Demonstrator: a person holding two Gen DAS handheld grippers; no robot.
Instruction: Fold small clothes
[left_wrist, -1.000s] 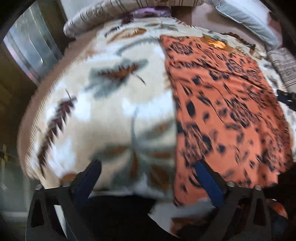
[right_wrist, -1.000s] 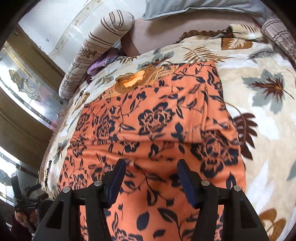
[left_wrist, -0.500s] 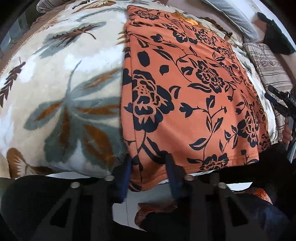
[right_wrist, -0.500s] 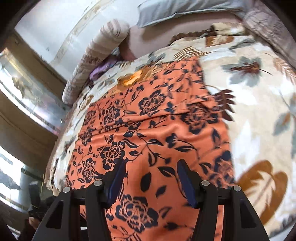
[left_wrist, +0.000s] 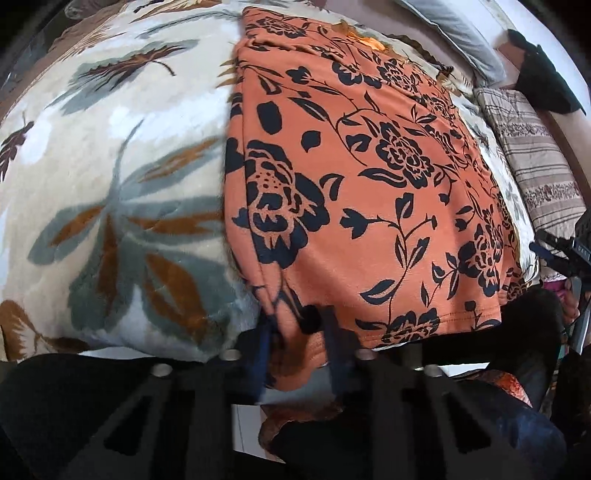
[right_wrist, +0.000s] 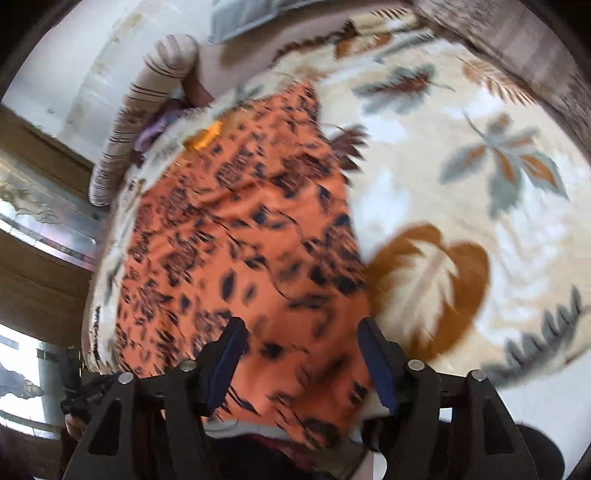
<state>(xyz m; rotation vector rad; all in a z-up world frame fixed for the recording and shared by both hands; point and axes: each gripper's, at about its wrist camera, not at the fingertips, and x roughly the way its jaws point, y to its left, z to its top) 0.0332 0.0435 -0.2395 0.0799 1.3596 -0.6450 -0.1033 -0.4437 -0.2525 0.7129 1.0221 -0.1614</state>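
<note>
Two risks stand: the left claw (left_wrist: 297, 332), closing on the near-left hem corner of the orange floral garment (left_wrist: 369, 177) spread on the bed blanket (left_wrist: 110, 177), may slip, while the right claw (right_wrist: 303, 362), opening and empty over the near-right hem, could grab blanket.

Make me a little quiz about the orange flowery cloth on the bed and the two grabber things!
1. True or false: the orange black-flowered garment lies on a cream leaf-patterned blanket.
2. Which gripper has the garment's corner between its closing jaws: left gripper or right gripper?
3. Fill in: the right gripper's jaws are ____ over the garment's edge, not pinching it.

Key: 1 true; 2 left; 3 opening.
</note>
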